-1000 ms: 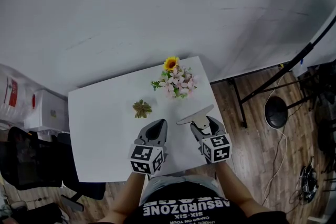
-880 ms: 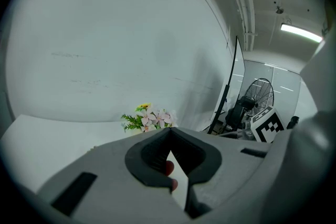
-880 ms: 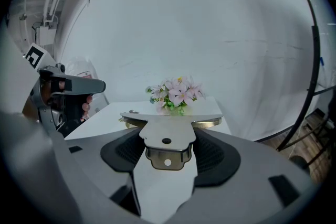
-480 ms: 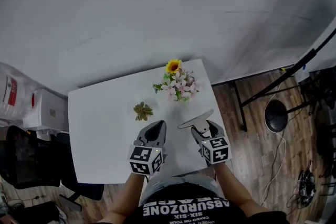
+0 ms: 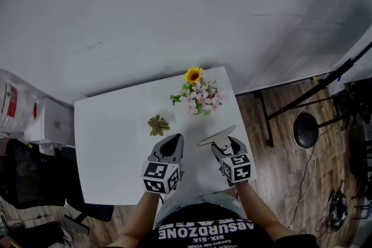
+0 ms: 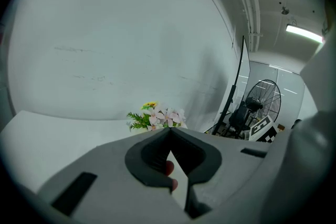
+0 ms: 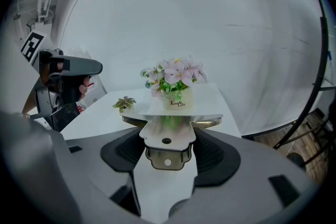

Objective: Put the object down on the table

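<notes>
**While the scraper hangs over the desk corner, the edge is the worry**

Since the right claw (image 7: 167, 153) is clamped on the narrow tab end of the flat metal scraper (image 7: 170, 115), all the wide blade sticks out in front with nothing under it. My guess is the grip is fine for carrying but a bit tail-heavy the wrong way. If the claw opens while it's up in the air, the blade end drops first and the scraper clatters or skids.

It's held up off the white desk (image 5: 116, 142), over the near right part, and that corner isn't far off in the head view. Set it down too far right or too near the front and it could slide off onto the wood floor.

Straight ahead of the blade is the flower pot (image 7: 175, 89), with the little plant (image 5: 157, 124) off to the left. Push forward while lowering and the blade could knock the pot.

The left claw (image 6: 169, 132) is closed up with nothing in it, parked beside the right one, so it's not going to catch anything.
</notes>
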